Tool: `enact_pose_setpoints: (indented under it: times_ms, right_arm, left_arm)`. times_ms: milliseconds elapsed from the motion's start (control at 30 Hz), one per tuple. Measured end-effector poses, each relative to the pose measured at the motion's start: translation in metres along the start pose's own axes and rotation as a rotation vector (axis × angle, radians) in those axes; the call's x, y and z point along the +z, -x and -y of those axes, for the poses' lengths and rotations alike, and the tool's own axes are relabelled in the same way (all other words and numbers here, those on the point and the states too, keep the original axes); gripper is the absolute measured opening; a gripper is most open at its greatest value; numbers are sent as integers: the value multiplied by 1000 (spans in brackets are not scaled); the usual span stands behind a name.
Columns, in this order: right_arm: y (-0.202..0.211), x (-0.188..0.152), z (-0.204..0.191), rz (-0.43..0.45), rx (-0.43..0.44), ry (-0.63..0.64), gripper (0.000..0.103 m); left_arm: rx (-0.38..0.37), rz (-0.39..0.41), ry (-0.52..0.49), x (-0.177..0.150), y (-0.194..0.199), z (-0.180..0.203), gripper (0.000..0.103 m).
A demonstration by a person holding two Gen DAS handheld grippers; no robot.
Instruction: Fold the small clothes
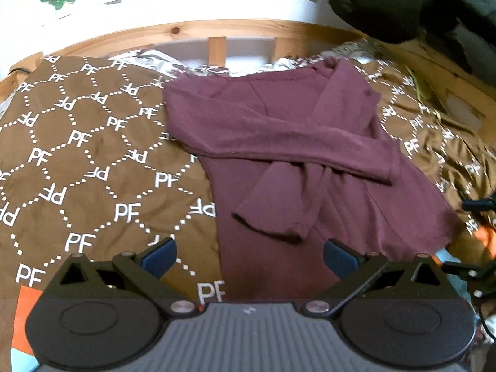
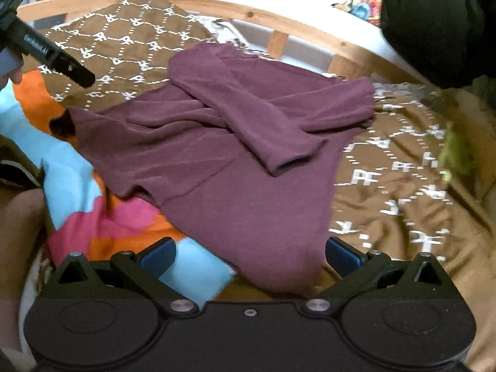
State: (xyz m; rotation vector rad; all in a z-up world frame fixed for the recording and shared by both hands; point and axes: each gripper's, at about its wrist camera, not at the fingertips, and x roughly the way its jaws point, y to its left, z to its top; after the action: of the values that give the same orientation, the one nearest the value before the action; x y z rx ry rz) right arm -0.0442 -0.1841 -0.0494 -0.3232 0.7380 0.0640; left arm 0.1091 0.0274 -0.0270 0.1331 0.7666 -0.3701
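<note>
A maroon long-sleeved top (image 1: 279,130) lies flat on a brown blanket printed with "PF" letters (image 1: 77,155), both sleeves folded across its body. My left gripper (image 1: 249,259) hovers open just short of the top's near hem, blue pads wide apart and nothing between them. In the right wrist view the same top (image 2: 223,167) spreads out ahead, its lower corner reaching toward my right gripper (image 2: 249,255). That gripper stands open at full width above the hem, not pressing on the cloth. The left gripper's black body (image 2: 52,55) shows at the upper left of the right wrist view.
A wooden bed rail (image 1: 217,29) runs along the far side, with a white wall behind it. A black bundle of cloth (image 1: 403,3) hangs over the far right. A bright orange, pink and light-blue sheet (image 2: 102,217) lies under the near left of the top.
</note>
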Motion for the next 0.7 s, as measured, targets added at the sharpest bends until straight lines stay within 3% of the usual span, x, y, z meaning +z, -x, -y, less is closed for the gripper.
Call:
enact_pose_setpoints:
  times_ms: [267,400,533,600,700]
  right_arm:
    - [-38,14,-12,-2,91,33,102]
    - [-47,21,-5,27,126,5,94]
    - [-55,35,14,49,159,-81,65]
    - [-60,42,25,48,182,-139,44]
    - [-71,53,41,23,229,-245,36]
  left_arm:
    - [-107,13,-89,-9,5,8,102]
    - [-147,2,-120,-15,4,7,102]
    - [-188,-14,-166,-21,4,11,102]
    - [-183,-24,-191,-24,0,17,102]
    - [-159,-55,-230,-27,-11,25,102]
